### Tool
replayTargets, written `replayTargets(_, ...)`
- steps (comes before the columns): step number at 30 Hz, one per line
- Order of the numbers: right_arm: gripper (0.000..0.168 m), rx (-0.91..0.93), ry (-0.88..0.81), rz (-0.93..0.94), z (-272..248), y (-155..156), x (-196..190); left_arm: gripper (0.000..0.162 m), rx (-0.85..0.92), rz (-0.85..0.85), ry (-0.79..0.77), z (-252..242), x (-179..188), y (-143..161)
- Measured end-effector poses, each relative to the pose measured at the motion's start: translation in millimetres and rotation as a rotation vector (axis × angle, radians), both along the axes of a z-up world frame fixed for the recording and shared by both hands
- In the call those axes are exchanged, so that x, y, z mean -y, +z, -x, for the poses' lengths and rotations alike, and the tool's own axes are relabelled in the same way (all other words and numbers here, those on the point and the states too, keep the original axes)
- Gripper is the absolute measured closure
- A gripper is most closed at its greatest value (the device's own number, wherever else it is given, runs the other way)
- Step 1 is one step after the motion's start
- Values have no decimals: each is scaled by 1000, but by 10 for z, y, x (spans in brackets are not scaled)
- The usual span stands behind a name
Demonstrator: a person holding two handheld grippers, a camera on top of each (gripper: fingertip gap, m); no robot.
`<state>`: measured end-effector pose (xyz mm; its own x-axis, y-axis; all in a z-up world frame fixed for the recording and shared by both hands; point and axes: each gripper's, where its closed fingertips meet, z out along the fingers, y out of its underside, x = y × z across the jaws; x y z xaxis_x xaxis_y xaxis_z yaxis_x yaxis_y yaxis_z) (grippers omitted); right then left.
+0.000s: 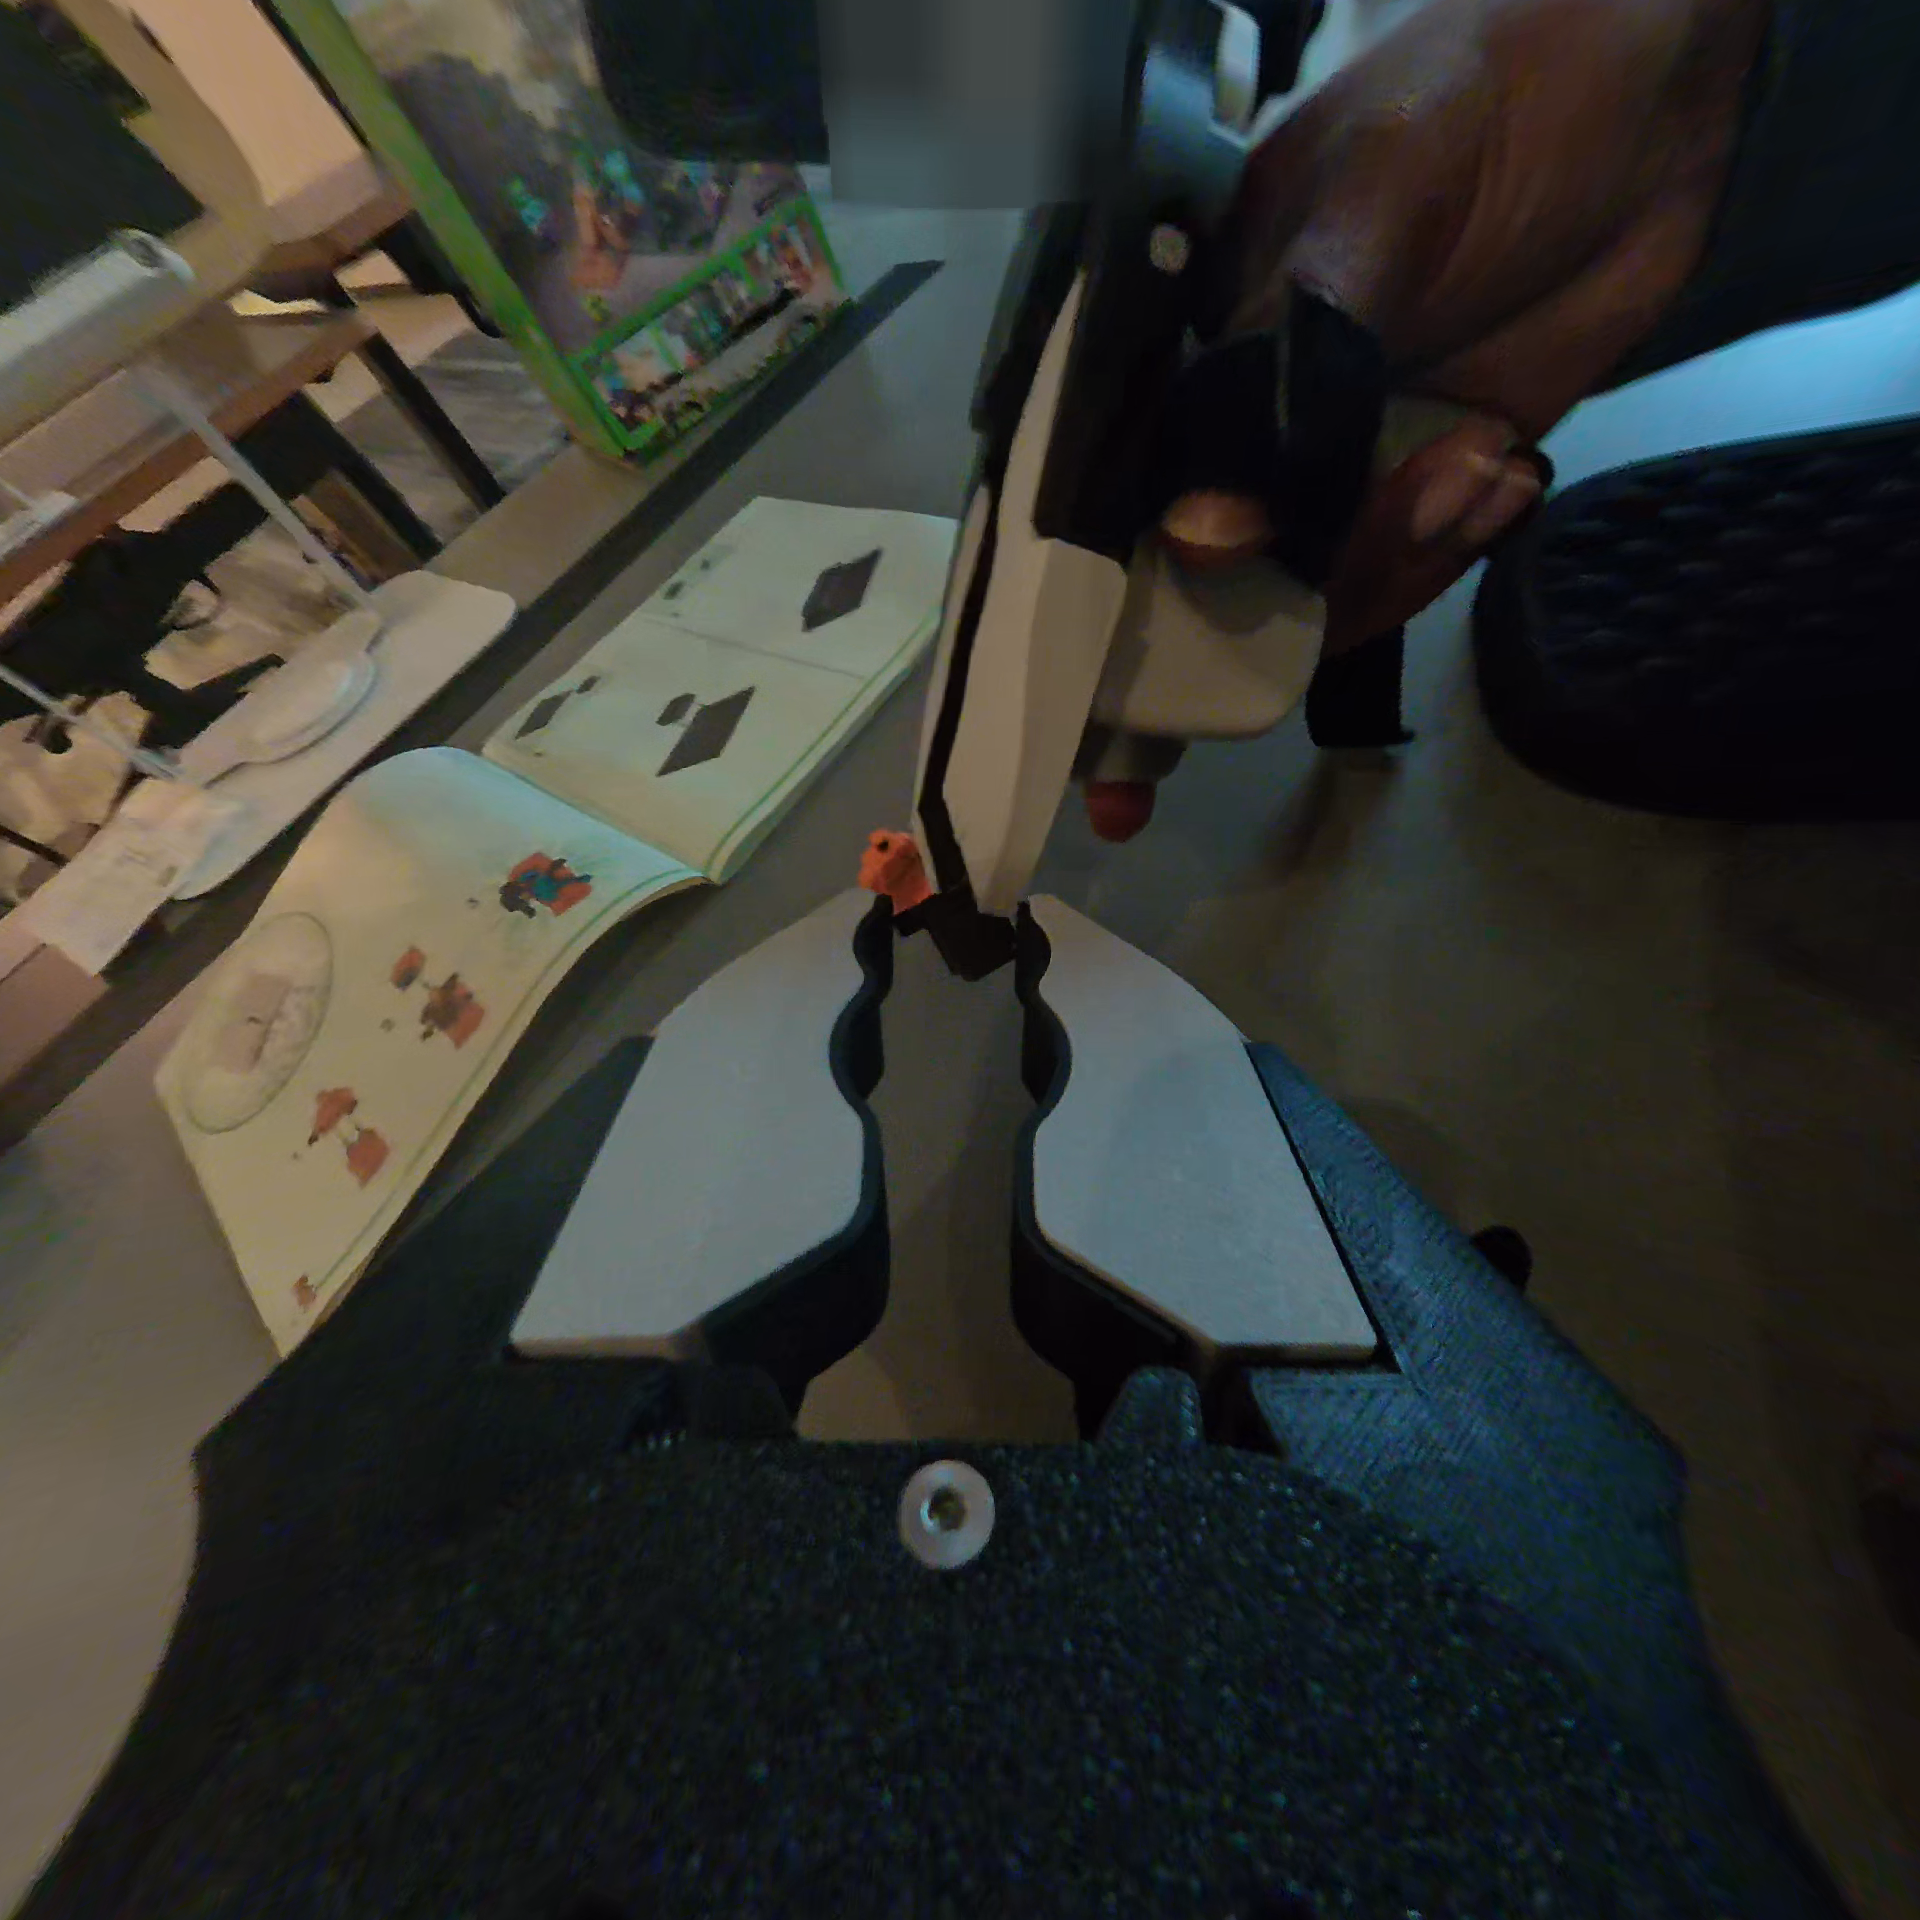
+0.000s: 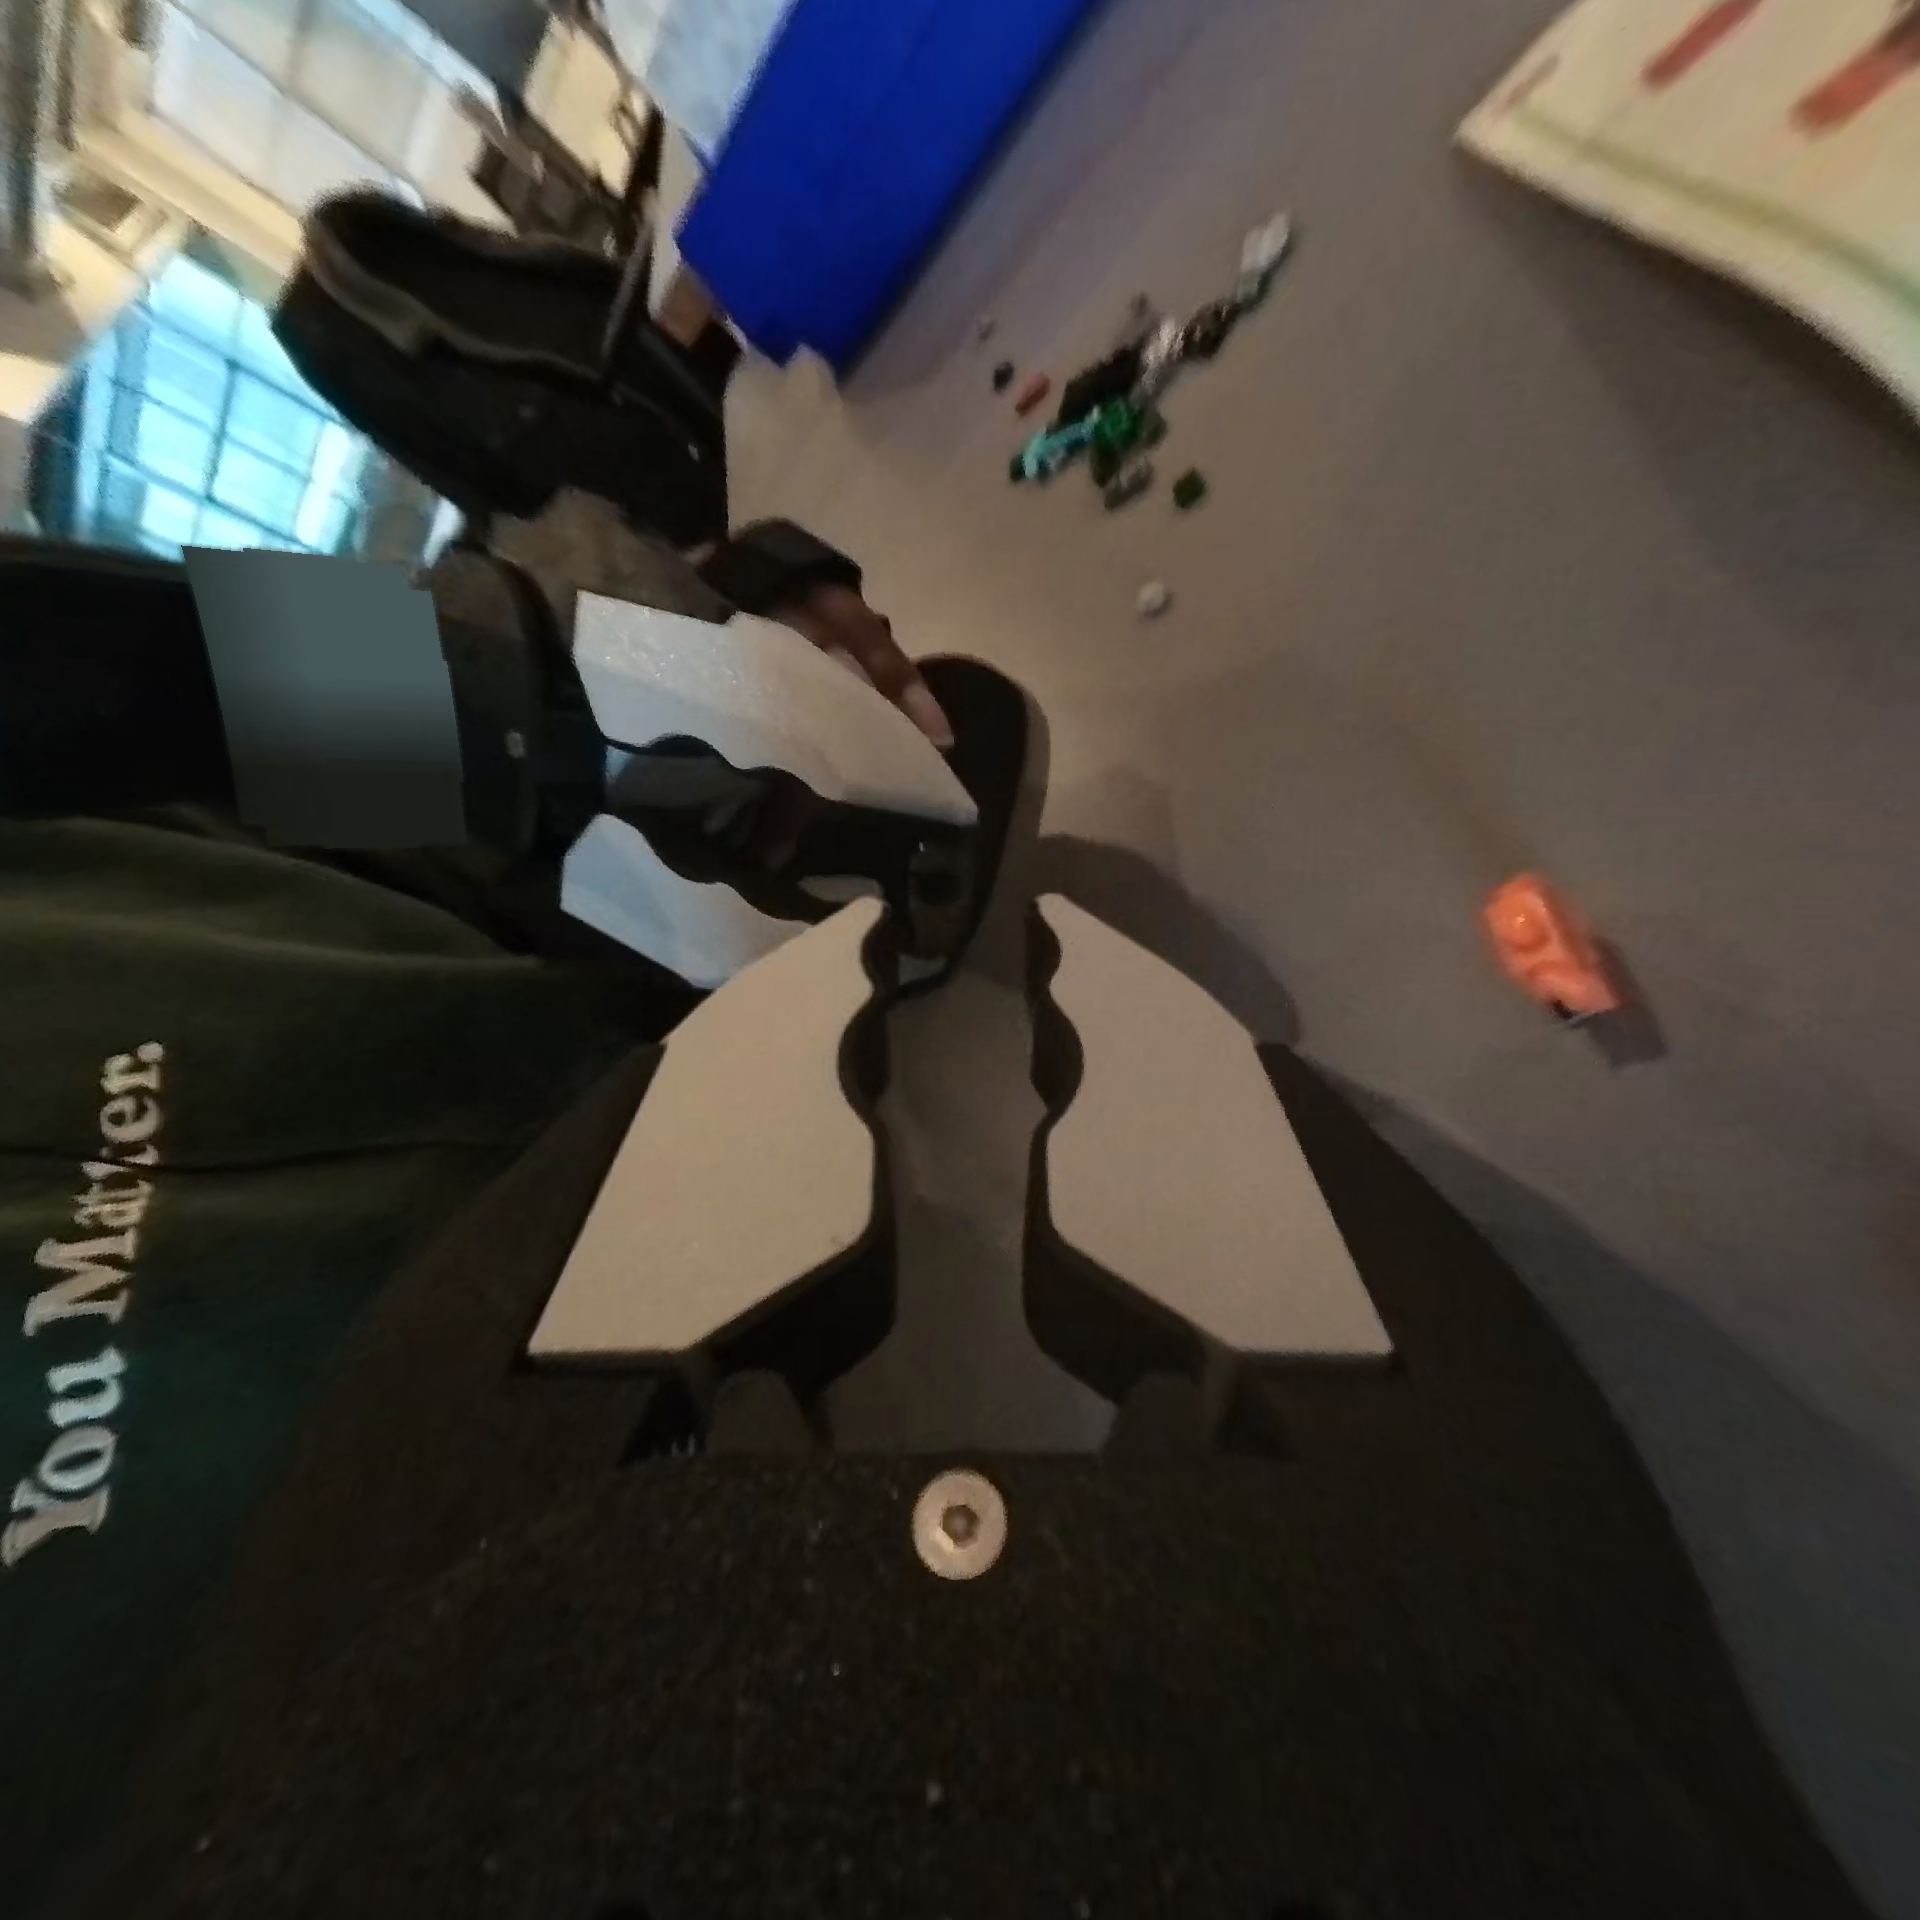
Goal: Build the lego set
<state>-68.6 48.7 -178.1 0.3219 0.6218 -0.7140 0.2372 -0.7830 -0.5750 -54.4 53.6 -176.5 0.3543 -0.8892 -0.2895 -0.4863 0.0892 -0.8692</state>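
My left gripper [image 1: 954, 925] is closed on a small black Lego piece [image 1: 968, 951], held just above the grey table [image 1: 1351, 1039]. My right gripper [image 1: 982, 888] comes down from above, its tips touching the top of that piece. In the right wrist view my right gripper [image 2: 956, 914] is open; the black piece [image 2: 935, 894] sits against its left fingertip, apart from the other. The left gripper [image 2: 966, 831] reaches in from the left. An orange piece [image 2: 1548, 956] lies on the table, also showing in the left wrist view [image 1: 891, 862].
An open instruction booklet [image 1: 582, 831] lies left of the grippers, with the green set box [image 1: 623, 260] behind it. A pile of loose pieces [image 2: 1122, 405] and a white round piece [image 2: 1151, 597] lie beyond. A blue box [image 2: 862, 177] stands at the table's far end. A dark chair [image 1: 1714, 623] is right. My two grippers' fingertips are within a few centimetres of each other.
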Motion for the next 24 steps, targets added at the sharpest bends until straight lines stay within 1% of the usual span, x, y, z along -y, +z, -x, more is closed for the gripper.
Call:
replayTargets(1, 149, -8, 4, 7, 3, 12, 8, 139, -3, 3, 3, -1, 1, -10)
replayTargets(2, 156, -15, 5, 5, 3, 23, 9, 140, -2, 1, 6, 2, -1, -13)
replayTargets(6, 157, 2, 26, -24, -23, -41, 3, 139, 9, 42, -3, -9, 6, -46)
replayTargets(7, 157, 1, 33, -30, -37, -52, 7, 137, 26, 78, -17, -20, 22, -50)
replayTargets(10, 157, -8, 46, -65, -123, -6, 7, 117, 66, 248, -84, -40, 97, -101)
replayTargets(11, 157, 13, 43, -107, -177, 3, -21, 116, 85, 294, -101, -35, 99, -102)
replayTargets(14, 157, 58, 31, -239, -369, 75, -110, 118, 102, 406, -130, 2, -4, -163)
replayTargets(18, 157, 65, 16, -321, -602, 157, -176, 121, 88, 537, -207, -50, -163, -244)
replayTargets(20, 157, 84, 15, -360, -684, 148, -182, 123, 62, 532, -229, -109, -295, -280)
replayTargets(24, 157, 106, 15, -397, -781, 112, -149, 126, -44, 536, -291, -246, -488, -480)
